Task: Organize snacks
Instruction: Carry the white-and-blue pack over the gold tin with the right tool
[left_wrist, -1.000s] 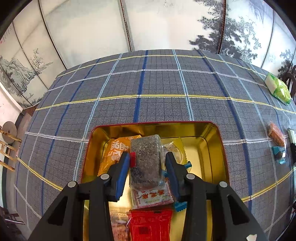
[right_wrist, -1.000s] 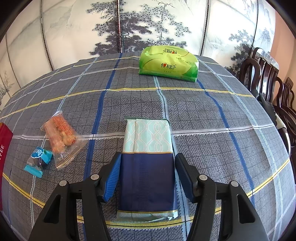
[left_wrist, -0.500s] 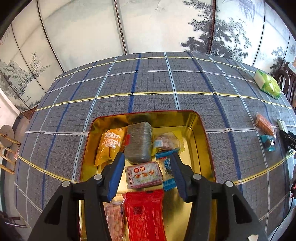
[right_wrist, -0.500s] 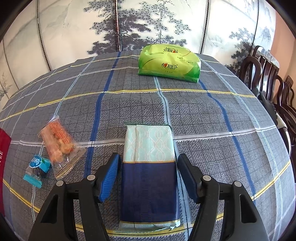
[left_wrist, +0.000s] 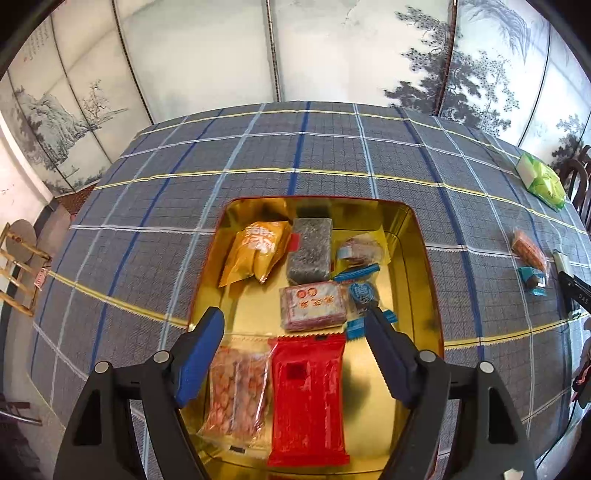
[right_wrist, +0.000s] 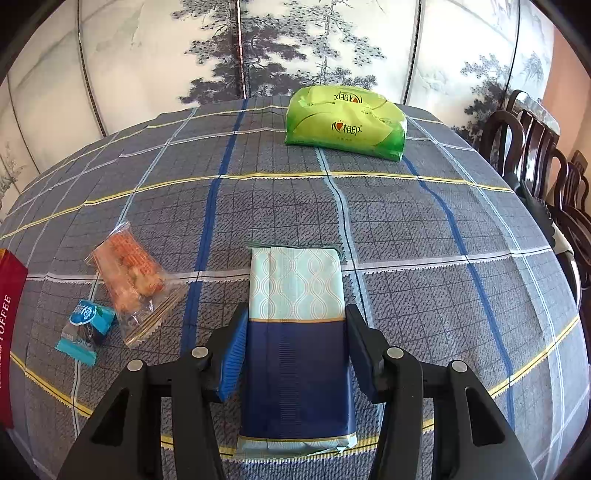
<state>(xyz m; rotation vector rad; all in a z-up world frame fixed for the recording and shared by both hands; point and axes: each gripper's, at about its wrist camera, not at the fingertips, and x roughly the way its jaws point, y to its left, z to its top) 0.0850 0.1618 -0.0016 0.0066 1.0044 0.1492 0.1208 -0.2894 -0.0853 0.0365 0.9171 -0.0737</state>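
A gold tin (left_wrist: 424, 273) with a red rim sits on the plaid table and holds several snacks: a grey seed bar (left_wrist: 309, 250), a yellow bag (left_wrist: 256, 251), a pink pack (left_wrist: 313, 305), a red pack (left_wrist: 307, 395) and a peanut bag (left_wrist: 238, 387). My left gripper (left_wrist: 293, 332) is open and empty above the tin's near half. My right gripper (right_wrist: 294, 334) is open, its pads either side of a navy and mint packet (right_wrist: 295, 332) lying on the cloth.
An orange cracker bag (right_wrist: 127, 273) and a small blue candy (right_wrist: 86, 325) lie left of the right gripper; both show at the right of the left wrist view (left_wrist: 528, 251). A green tissue pack (right_wrist: 345, 122) lies far back. Dark chairs (right_wrist: 546, 158) stand at the right. The tin's red side (right_wrist: 9, 325) is at far left.
My left gripper let go of the grey seed bar, opened wide and pulled back and up from the tin. My right gripper stayed around the navy packet, shifting only slightly.
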